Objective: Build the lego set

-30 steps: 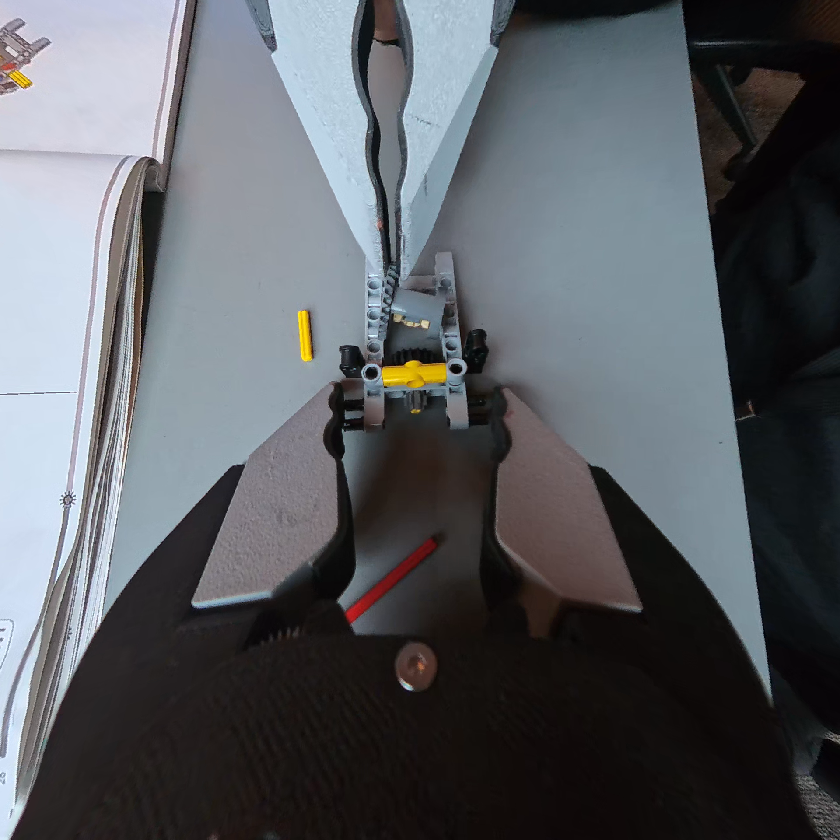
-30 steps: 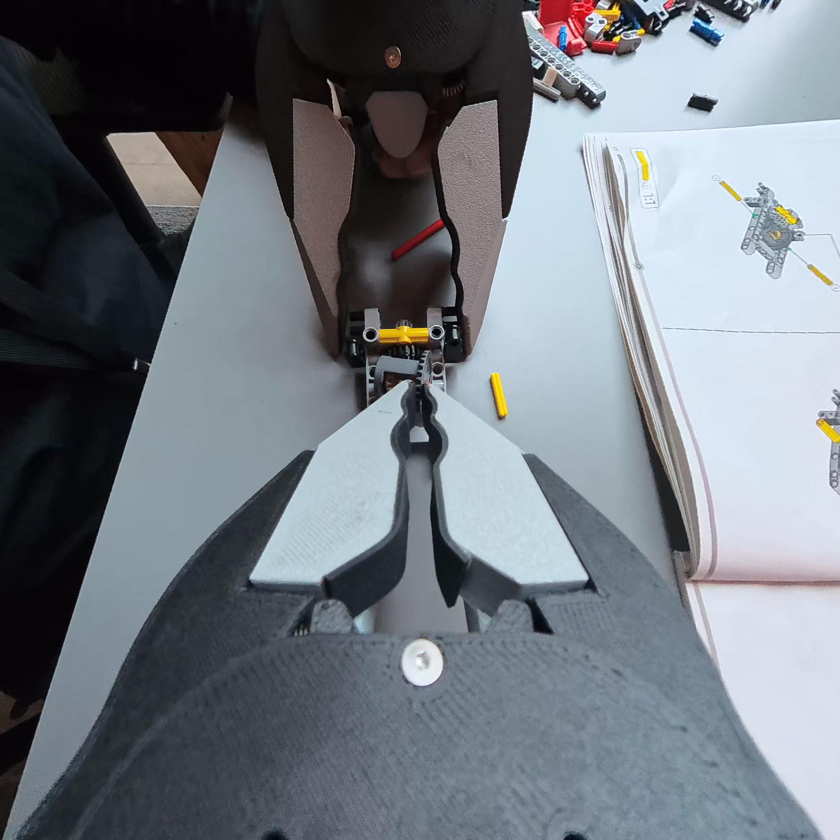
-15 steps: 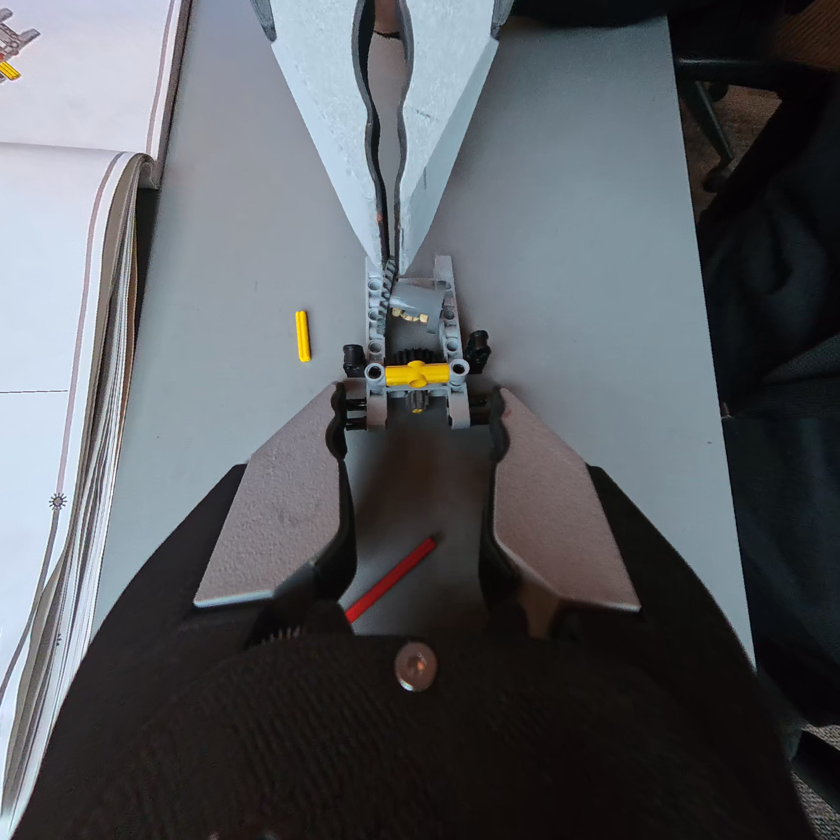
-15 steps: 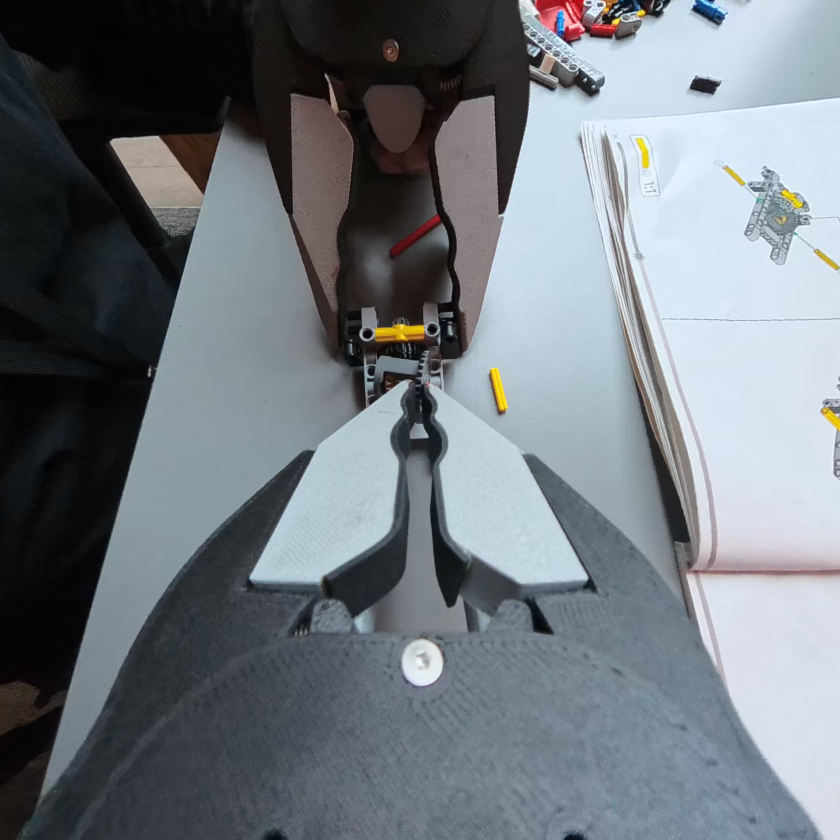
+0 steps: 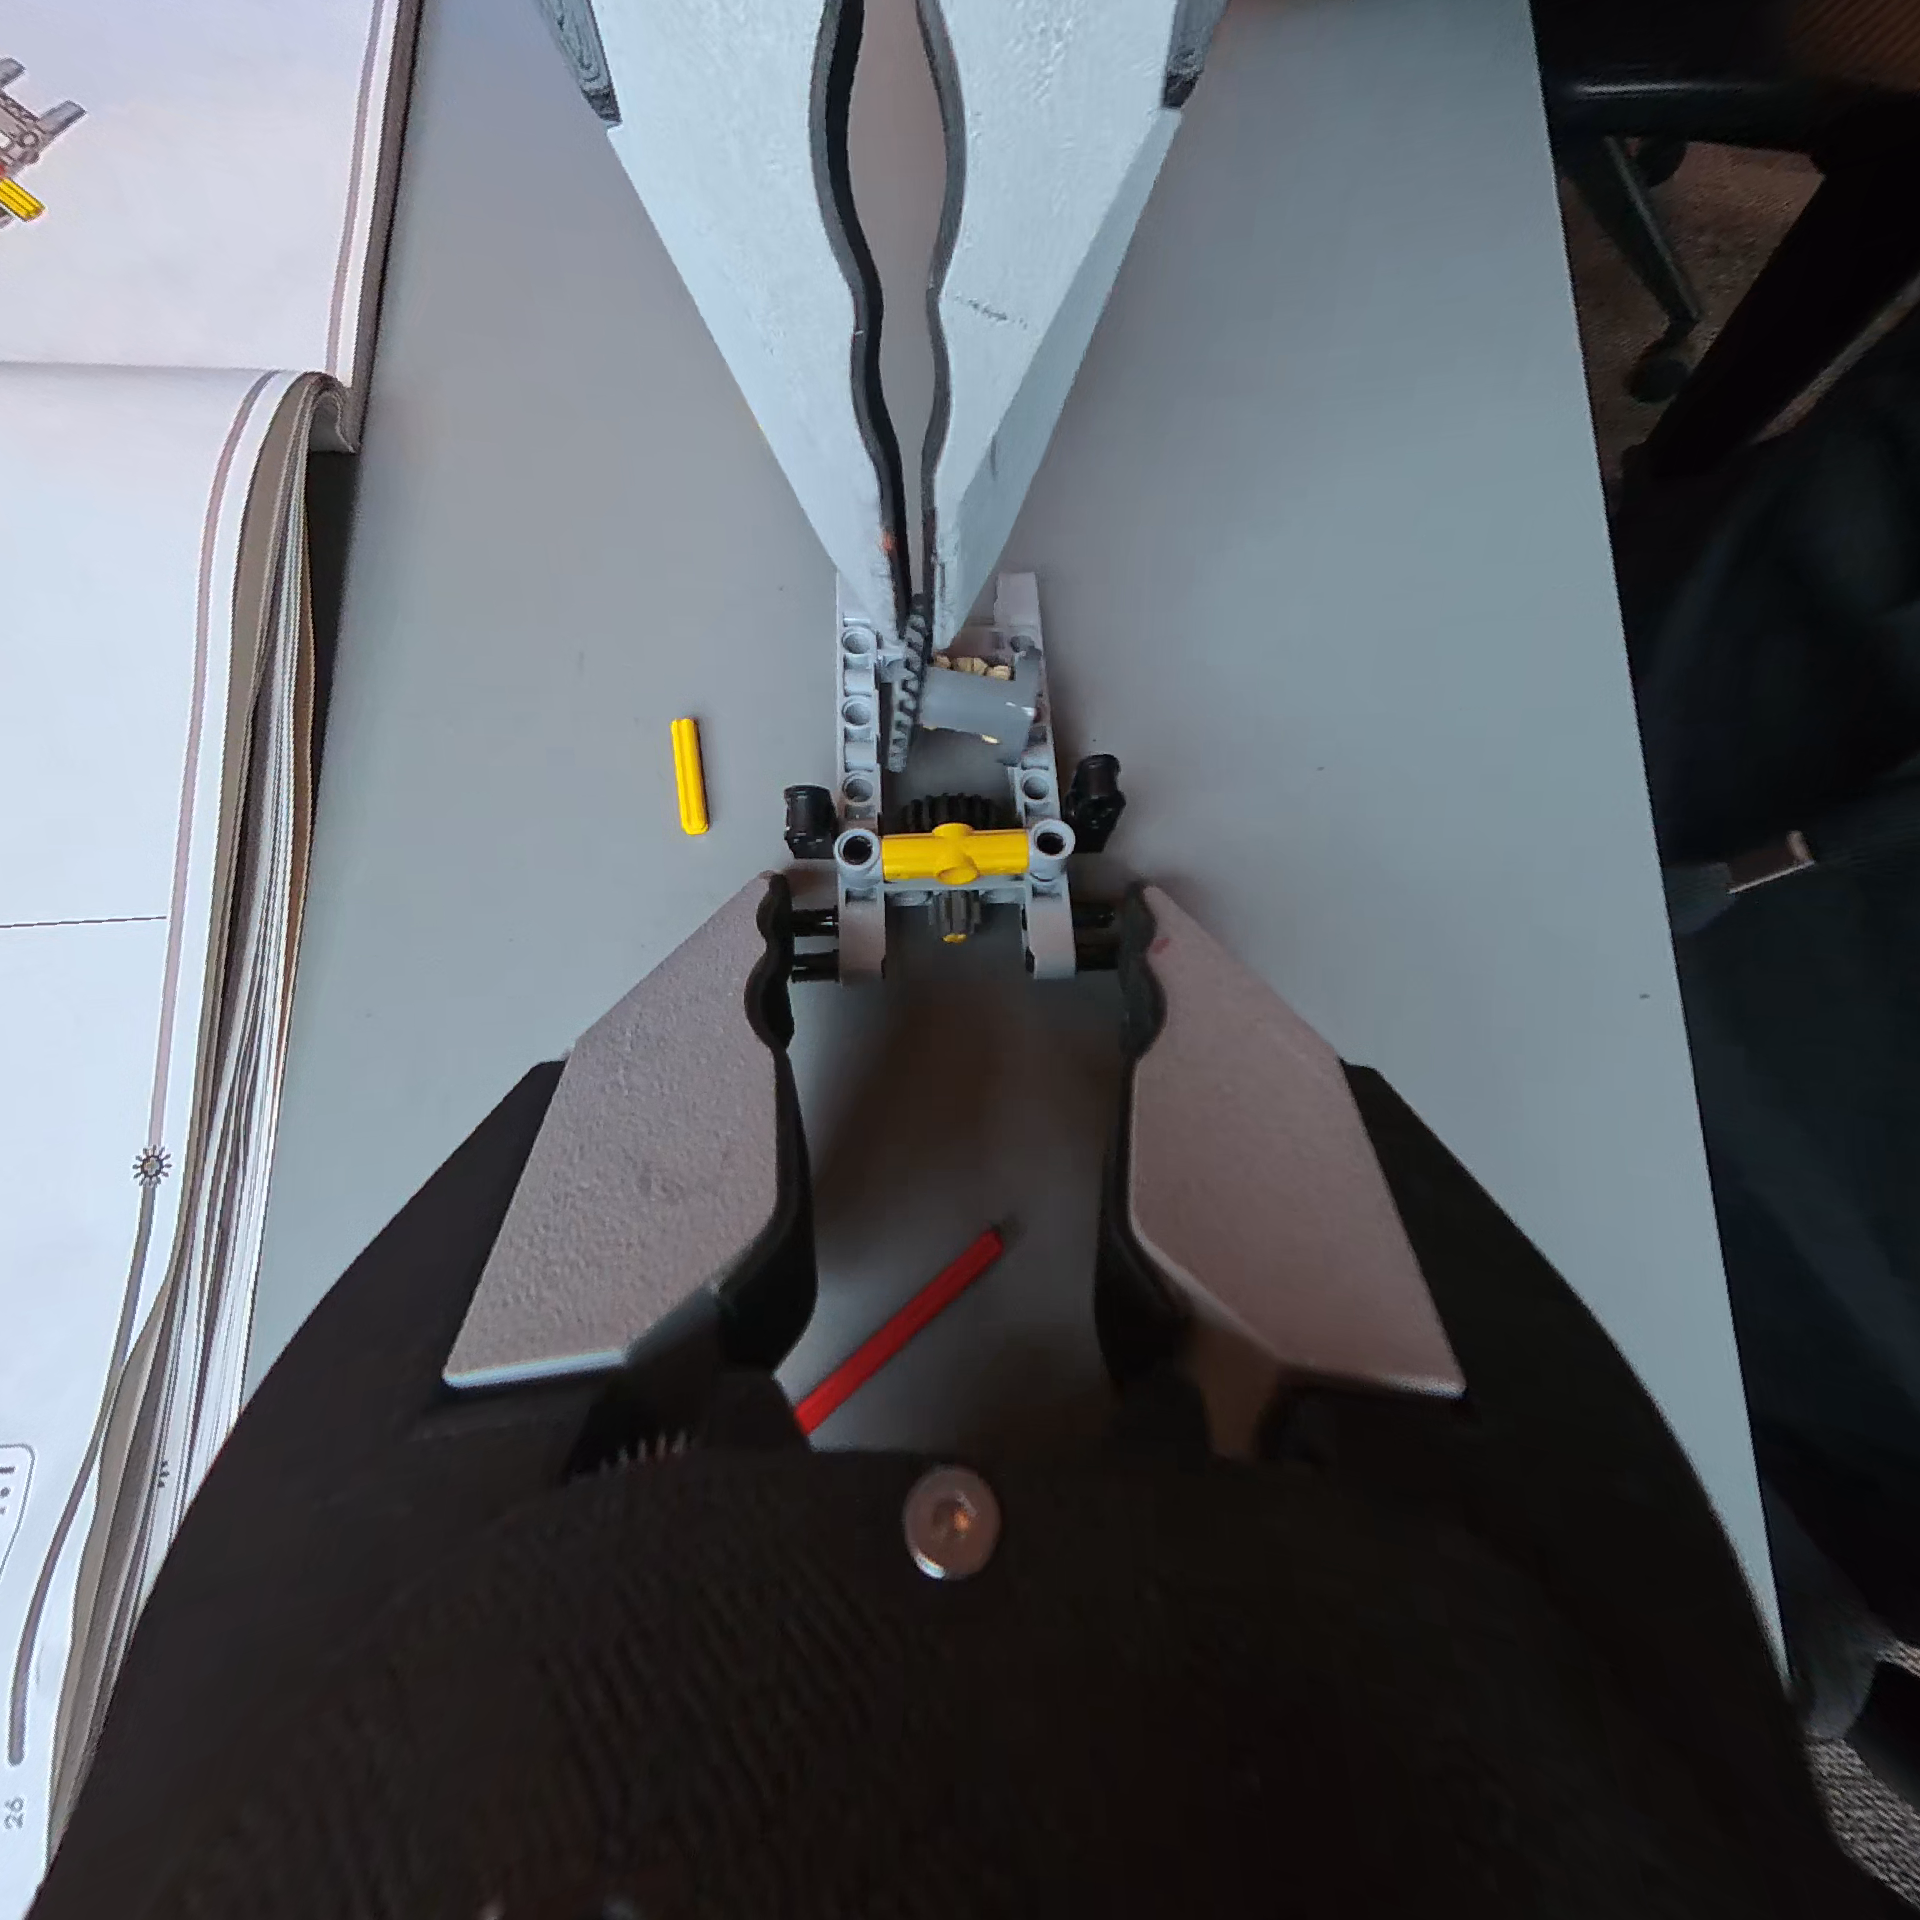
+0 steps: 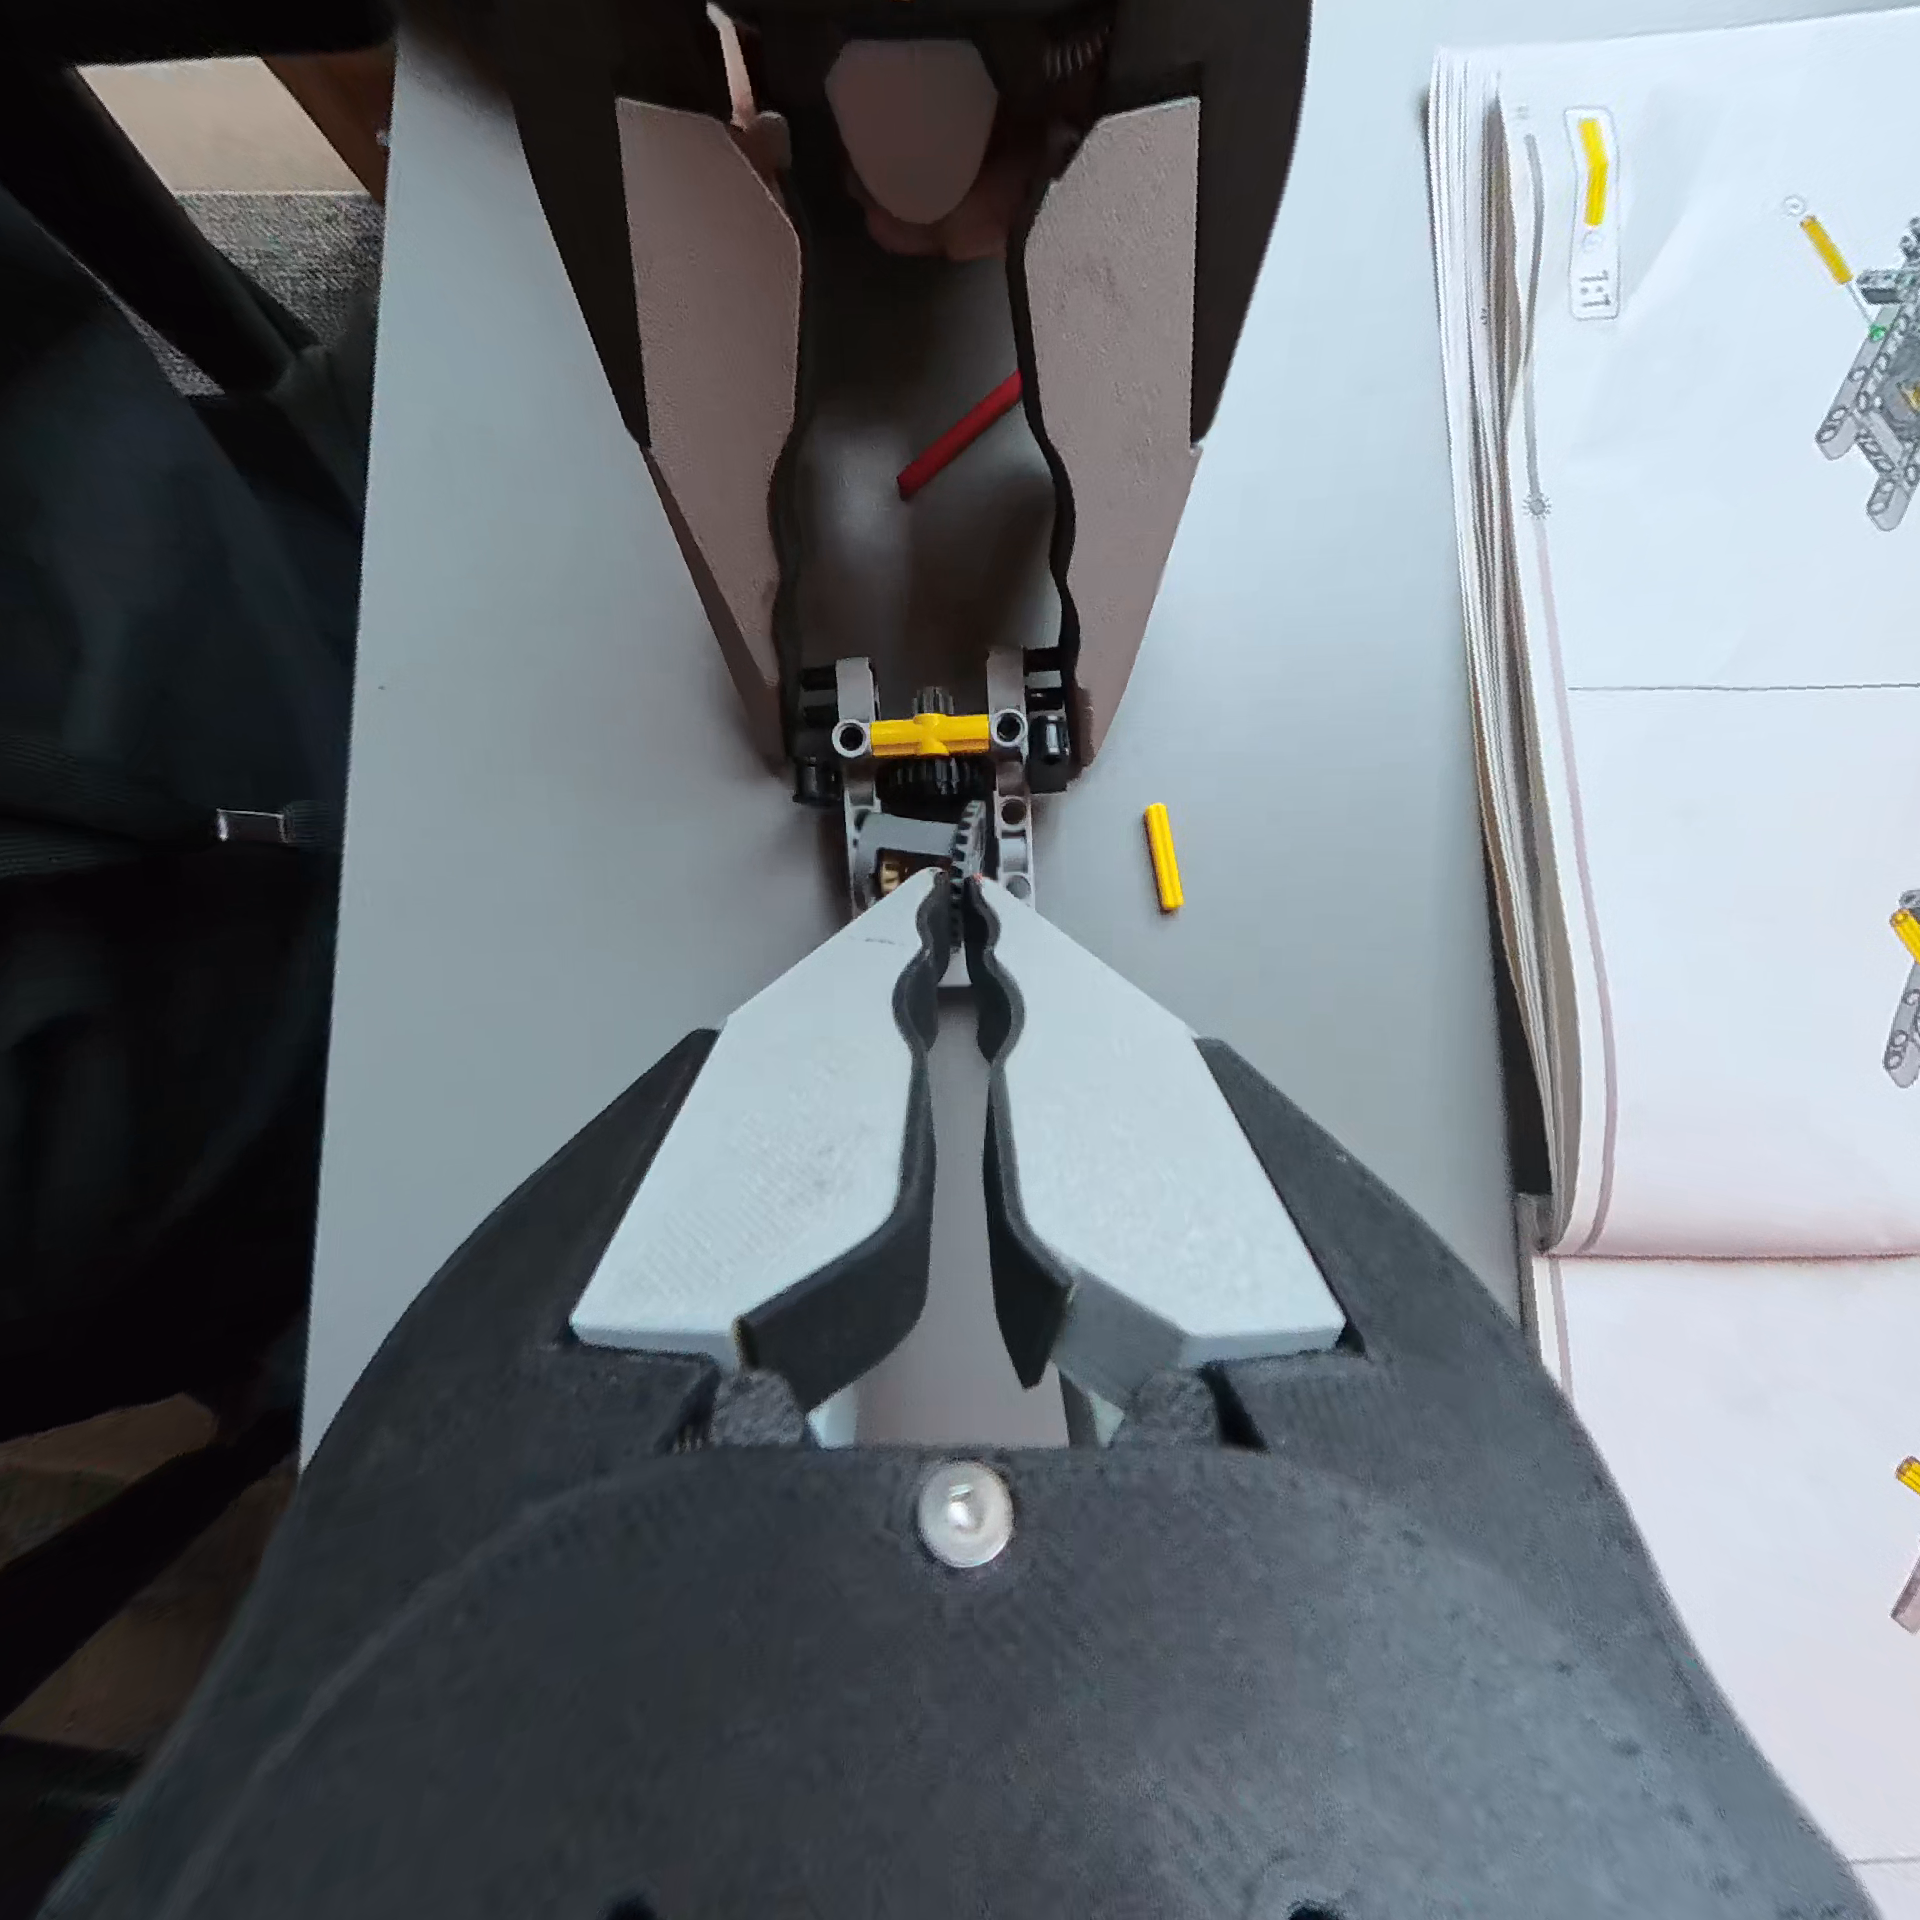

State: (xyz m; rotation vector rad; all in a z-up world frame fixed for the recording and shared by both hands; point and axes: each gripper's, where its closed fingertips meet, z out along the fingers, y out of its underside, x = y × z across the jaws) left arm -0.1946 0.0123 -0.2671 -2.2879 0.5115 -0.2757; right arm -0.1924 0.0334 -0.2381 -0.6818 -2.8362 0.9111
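A grey lego frame (image 5: 862, 717) with a yellow cross connector (image 5: 954, 854) and black pins lies on the grey table. My left gripper (image 5: 951, 935) is shut on the frame's near end, its fingertips pressing on the black side pins. My right gripper (image 5: 914, 613) comes in from the far side, shut on a dark grey gear (image 5: 906, 686) next to a grey housing (image 5: 977, 701) inside the frame. In the right wrist view my right gripper (image 6: 961, 894) pinches the gear (image 6: 968, 836), with the frame (image 6: 1008, 831) and left gripper (image 6: 930, 717) beyond.
A loose yellow axle (image 5: 689, 774) lies left of the frame; it also shows in the right wrist view (image 6: 1162, 857). A red axle (image 5: 899, 1330) lies between my left fingers. The open instruction booklet (image 5: 104, 727) lies alongside. A chair (image 5: 1662, 208) stands past the table's edge. The tips of one gripper are about 4 centimeters away from the tips of the other. My left gripper's tips are some 8 centimeters from the red axle (image 5: 899, 1330). Look for it in the right wrist view (image 6: 977, 422) too.
The gear and grey housing have turned inside the frame: the tan bits now sit on the housing's far side. My right gripper has pushed slightly closer. The left gripper holds still.
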